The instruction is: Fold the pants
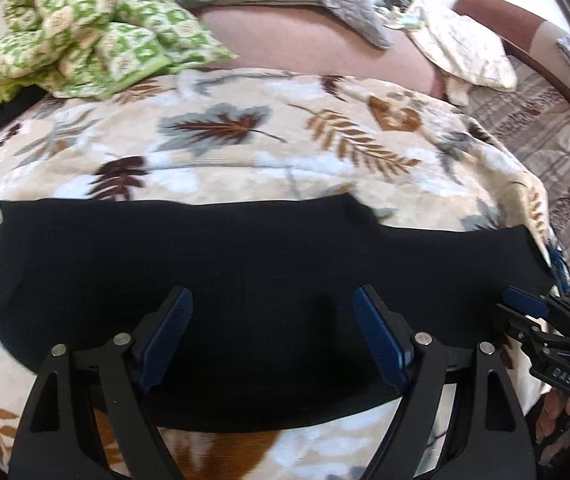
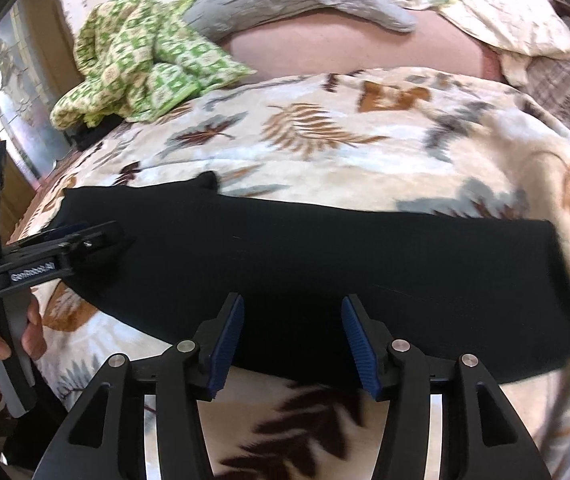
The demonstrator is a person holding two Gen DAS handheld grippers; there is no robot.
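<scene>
1. A leaf-print blanket (image 1: 245,152) covers the bed.
2. Black pants (image 1: 189,264) lie flat across the blanket's near part.
3. The left tool (image 1: 273,320) and right tool (image 2: 293,328) hang above the pants, fingers spread apart.

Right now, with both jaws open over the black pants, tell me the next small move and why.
Probably lower both grippers, left gripper and right gripper, to pinch the near edge of the pants. They lie flat as a long strip on the leaf blanket, ungripped.
</scene>
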